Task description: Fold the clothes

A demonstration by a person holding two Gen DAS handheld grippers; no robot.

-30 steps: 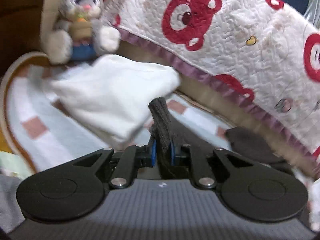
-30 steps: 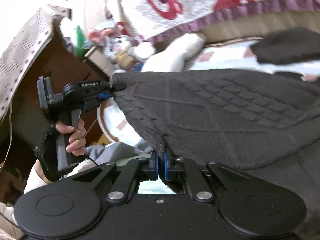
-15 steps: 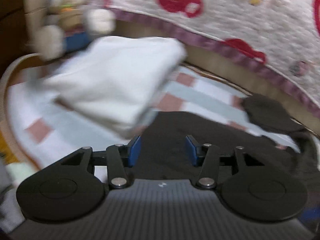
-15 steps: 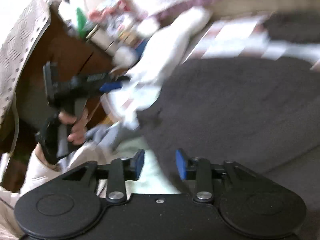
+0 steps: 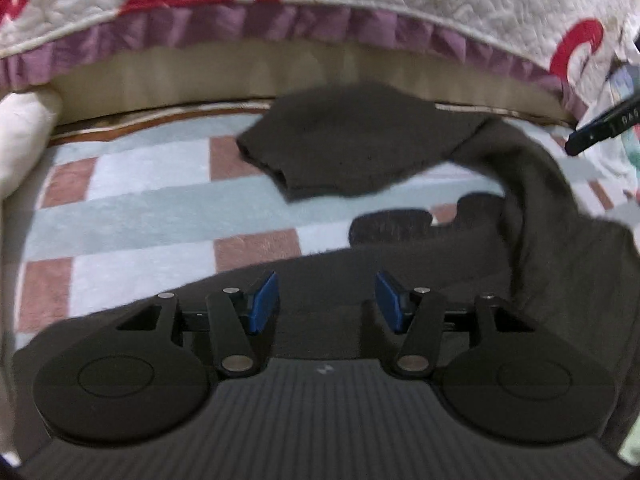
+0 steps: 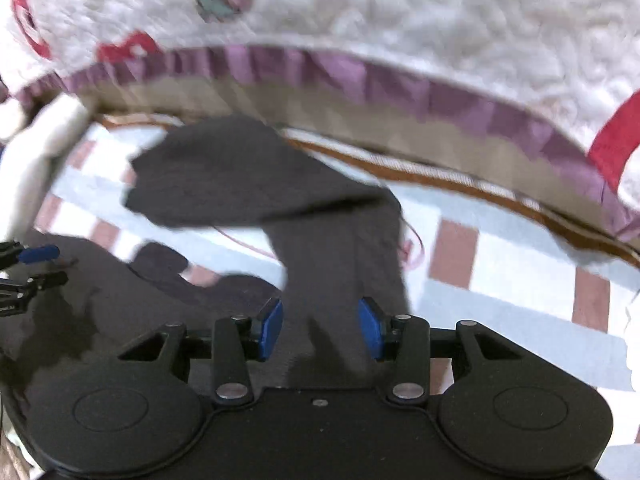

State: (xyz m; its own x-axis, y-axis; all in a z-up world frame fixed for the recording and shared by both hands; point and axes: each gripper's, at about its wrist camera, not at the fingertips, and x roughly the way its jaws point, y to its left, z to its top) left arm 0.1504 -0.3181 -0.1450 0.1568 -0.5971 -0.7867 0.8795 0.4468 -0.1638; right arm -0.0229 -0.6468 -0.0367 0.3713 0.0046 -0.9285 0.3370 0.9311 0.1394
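Here's the danger right away: the dark brown knitted sweater [image 5: 400, 272] lies only loosely spread on the checked pink, pale-blue and white blanket [image 5: 140, 200], and its long sleeve [image 6: 340, 256] runs crookedly from lower centre of the right wrist view up to a cuff end at upper left. Grab that sleeve off-centre and, to my eye, it twists or drags the body out of square, spoiling the fold. A second risk: a pad could pinch the blanket along with the knit, since the two lie flat together.

Now the jaws. The left gripper [image 5: 326, 304] stands wide apart, blue pads clear on both sides, nothing clamped, hovering over the sweater's edge at lower centre; whether it brushes the fabric I cannot tell. The right gripper [image 6: 320, 326] is equally wide, empty, with the sleeve running straight between its pads, seemingly not pressed by either.

Across the top of both views hangs the white quilted cover with red bear prints and a purple frill [image 5: 360, 12], well behind the work area
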